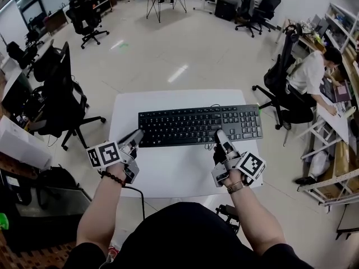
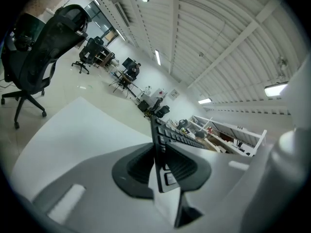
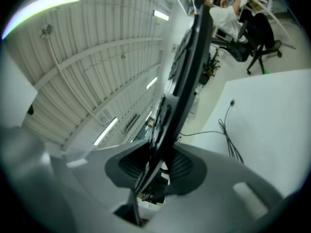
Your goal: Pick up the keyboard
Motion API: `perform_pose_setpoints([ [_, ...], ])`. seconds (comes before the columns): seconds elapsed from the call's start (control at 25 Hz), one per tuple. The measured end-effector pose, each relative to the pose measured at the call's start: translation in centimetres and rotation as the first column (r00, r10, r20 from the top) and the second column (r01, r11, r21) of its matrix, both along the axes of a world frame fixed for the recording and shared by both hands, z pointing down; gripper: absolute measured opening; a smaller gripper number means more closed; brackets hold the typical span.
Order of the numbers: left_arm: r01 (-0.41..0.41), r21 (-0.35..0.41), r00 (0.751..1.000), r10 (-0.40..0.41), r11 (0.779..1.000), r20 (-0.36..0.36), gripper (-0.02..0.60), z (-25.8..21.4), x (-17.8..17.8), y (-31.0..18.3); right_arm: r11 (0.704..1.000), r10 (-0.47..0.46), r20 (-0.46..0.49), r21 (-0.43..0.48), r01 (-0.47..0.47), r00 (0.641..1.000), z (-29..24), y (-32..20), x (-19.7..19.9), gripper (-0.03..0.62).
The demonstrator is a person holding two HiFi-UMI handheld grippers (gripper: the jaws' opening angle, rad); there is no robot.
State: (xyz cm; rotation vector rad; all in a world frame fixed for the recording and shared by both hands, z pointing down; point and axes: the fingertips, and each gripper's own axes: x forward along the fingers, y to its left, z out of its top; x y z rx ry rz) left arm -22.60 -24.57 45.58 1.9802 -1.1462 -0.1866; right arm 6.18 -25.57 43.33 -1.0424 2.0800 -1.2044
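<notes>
Plainly, the left gripper (image 1: 137, 134) and right gripper (image 1: 220, 134) each pinch only the thin near edge of the keyboard (image 1: 199, 125), mid-frame over the white table (image 1: 168, 178). Uneven hands could make it pivot or slip, or its cable (image 3: 228, 130) could snag. Both forearms reach up from the bottom edge, wrists roughly level.

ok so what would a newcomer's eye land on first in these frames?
The black keyboard stands out in the middle of the white table. The left gripper is shut on its near-left corner, and the right gripper is shut on its near edge further right. Around it is an open office, with black chairs on the left and a person seated at the far right.
</notes>
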Motion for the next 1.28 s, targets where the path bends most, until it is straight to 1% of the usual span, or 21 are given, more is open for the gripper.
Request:
perform_pose_setpoints([
  [0.2, 0.006, 0.028, 1.000, -0.006, 1.000, -0.008, 0.080, -1.2, 0.4, 0.0, 0.999, -0.001, -0.020, 0.033, 0.002, 1.000, -1.8, 0.1, 0.3, 0.095],
  [0.56, 0.016, 0.054, 1.000, -0.016, 0.998, -0.003, 0.080, -1.9, 0.0, -0.4, 0.998, -0.007, -0.044, 0.069, 0.010, 0.999, -3.0, -0.3, 0.0, 0.095],
  [1.28, 0.024, 0.075, 1.000, -0.023, 0.997, -0.007, 0.080, -2.9, 0.0, -0.1, 0.995, -0.011, -0.041, 0.095, 0.015, 0.999, -4.3, 0.1, -0.1, 0.095],
])
